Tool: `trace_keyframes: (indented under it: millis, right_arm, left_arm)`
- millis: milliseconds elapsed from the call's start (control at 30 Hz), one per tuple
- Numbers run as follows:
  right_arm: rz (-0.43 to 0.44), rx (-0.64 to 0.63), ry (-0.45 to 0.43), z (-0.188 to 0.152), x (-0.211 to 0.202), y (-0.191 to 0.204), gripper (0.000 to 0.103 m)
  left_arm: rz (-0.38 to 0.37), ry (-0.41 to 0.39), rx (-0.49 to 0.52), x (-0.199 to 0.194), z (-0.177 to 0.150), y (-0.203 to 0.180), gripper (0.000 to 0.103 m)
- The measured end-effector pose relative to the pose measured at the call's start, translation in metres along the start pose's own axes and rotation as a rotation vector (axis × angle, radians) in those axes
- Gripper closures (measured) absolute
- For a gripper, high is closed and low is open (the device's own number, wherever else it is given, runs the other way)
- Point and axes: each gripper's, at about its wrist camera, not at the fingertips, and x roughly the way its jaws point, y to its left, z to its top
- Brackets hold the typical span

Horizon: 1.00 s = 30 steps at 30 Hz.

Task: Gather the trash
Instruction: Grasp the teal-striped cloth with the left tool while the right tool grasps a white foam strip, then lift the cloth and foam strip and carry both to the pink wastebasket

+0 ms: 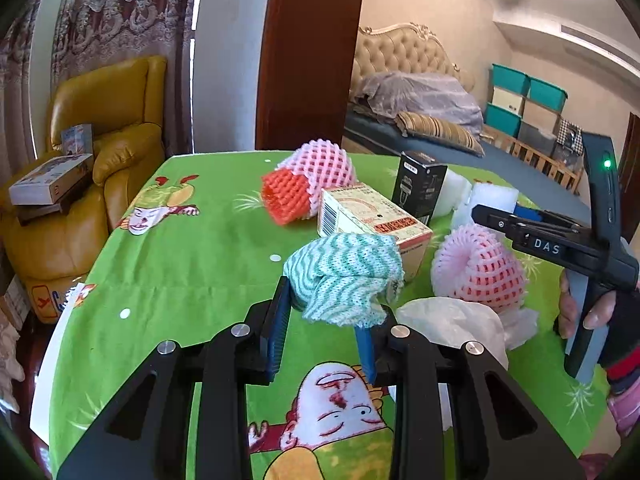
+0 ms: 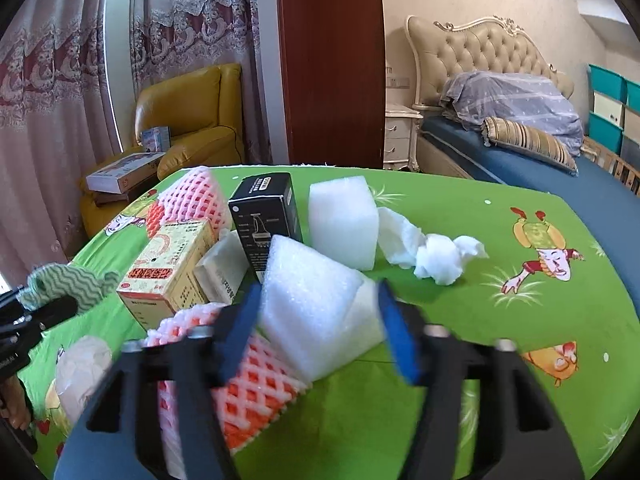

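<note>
While the left hand-held gripper sat clamped on a green-striped cloth above the surface, the right hand-held gripper pinched a white foam block; next, probably carrying both off to a bin, unseen.

My left gripper is a black frame of angular struts with silver screw heads and ribbed blue fingers. My right gripper is the same build; its side reads "DAS", with a green light above. A dark glove and red cuff cover my right hand.
</note>
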Motion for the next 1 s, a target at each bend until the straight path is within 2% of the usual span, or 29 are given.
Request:
trace_keyframes:
  millis: [33, 100, 533, 700, 1000]
  right_arm:
    - [-0.008, -0.017, -0.002, -0.001, -0.003, 0.003, 0.078]
    - [-0.039, -0.044, -0.012, -0.005, -0.010, 0.009, 0.087]
    - [-0.039, -0.013, -0.090, -0.036, -0.085, 0.002, 0.087]
    - [-0.080, -0.002, -0.126, -0.046, -0.111, -0.010, 0.087]
    - [-0.097, 0.035, -0.147, -0.069, -0.150, -0.027, 0.087]
  left_arm:
    - [0.005, -0.011, 0.001, -0.002, 0.000, 0.001, 0.075]
    - [0.016, -0.034, 0.006, -0.007, -0.001, 0.000, 0.075]
    - [0.025, -0.122, 0.064, -0.040, -0.012, -0.030, 0.075]
    - [0.004, -0.143, 0.081, -0.048, -0.015, -0.045, 0.074]
    - [-0.050, -0.167, 0.133, -0.058, -0.016, -0.079, 0.074]
